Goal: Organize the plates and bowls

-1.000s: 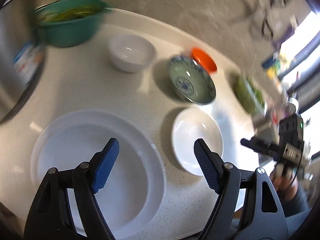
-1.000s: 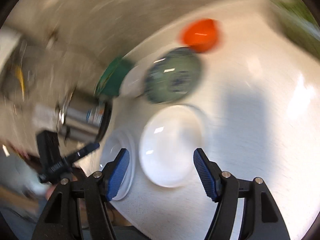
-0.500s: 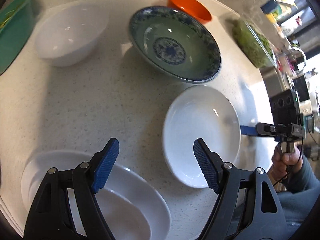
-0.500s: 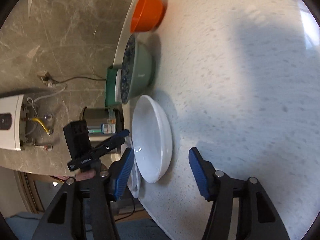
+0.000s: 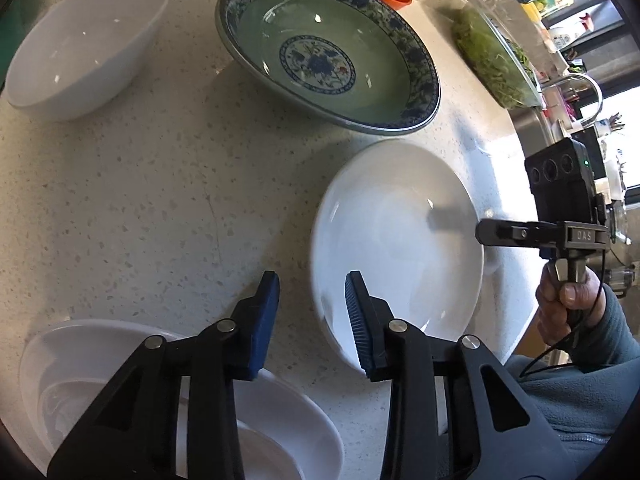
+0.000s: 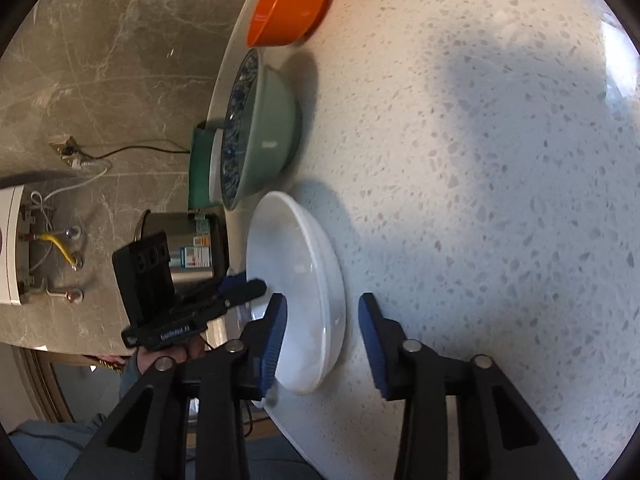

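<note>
White shallow plate: lay on speckled surface near its edge, just beside blue-patterned bowl. Left claw: partly open, straddled plate's near rim, nothing gripped. Right claw: partly open, straddled opposite rim, nothing gripped. Large white plate: lower left. Risk: glazed rim might slip from either claw; uneven closing could push plate off the edge.

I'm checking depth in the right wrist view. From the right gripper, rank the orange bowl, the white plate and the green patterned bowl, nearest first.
1. White plate: nearest, its rim sits between the right gripper fingers, at the table's left edge.
2. Green patterned bowl: just beyond the plate, left of centre.
3. Orange bowl: farthest, at the top.
</note>
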`<state>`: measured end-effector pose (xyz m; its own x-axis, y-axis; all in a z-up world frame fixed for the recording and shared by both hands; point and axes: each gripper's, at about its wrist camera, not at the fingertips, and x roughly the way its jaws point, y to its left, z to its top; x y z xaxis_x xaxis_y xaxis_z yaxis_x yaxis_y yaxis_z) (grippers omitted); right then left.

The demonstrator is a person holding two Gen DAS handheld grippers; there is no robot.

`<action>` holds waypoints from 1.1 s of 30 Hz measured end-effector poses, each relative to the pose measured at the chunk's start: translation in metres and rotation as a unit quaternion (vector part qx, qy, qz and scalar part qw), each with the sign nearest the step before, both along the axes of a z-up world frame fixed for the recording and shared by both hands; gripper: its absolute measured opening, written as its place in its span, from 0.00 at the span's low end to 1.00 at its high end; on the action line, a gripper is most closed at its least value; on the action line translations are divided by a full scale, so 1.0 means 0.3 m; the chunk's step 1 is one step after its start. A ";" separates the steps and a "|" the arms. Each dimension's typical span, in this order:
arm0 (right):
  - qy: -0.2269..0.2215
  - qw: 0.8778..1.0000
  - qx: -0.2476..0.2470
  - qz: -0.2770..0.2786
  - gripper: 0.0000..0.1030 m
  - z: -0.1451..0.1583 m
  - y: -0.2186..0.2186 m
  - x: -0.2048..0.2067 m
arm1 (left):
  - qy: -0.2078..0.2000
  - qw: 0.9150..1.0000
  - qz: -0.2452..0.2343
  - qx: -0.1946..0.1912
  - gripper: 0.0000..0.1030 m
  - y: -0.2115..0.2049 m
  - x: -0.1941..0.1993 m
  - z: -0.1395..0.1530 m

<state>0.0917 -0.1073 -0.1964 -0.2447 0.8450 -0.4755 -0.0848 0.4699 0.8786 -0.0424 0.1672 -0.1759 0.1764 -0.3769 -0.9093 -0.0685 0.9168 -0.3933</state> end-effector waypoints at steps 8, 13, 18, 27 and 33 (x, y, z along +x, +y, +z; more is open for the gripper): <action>0.016 1.000 0.001 -0.009 0.25 -0.022 0.005 0.004 | 0.001 1.000 -0.013 -0.003 0.14 -0.031 0.015 -0.016; 0.015 1.000 -0.007 0.006 0.14 -0.028 0.009 0.002 | 0.000 1.000 -0.010 0.000 0.07 -0.041 0.022 -0.016; 0.008 1.000 -0.011 0.015 0.14 -0.024 0.014 0.000 | -0.006 1.000 -0.006 0.000 0.06 -0.061 0.050 -0.012; -0.014 0.999 -0.032 0.003 0.14 0.005 -0.015 0.008 | -0.013 1.000 -0.001 -0.004 0.06 -0.103 0.059 0.006; -0.025 0.999 -0.039 -0.011 0.14 0.043 -0.082 0.007 | -0.027 1.000 -0.008 -0.009 0.05 -0.158 0.061 0.058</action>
<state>0.0939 -0.1318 -0.1833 -0.2014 0.8101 -0.5505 -0.1169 0.5382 0.8347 -0.0240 0.1197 -0.1586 0.2189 -0.3966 -0.8915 -0.0320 0.9103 -0.4128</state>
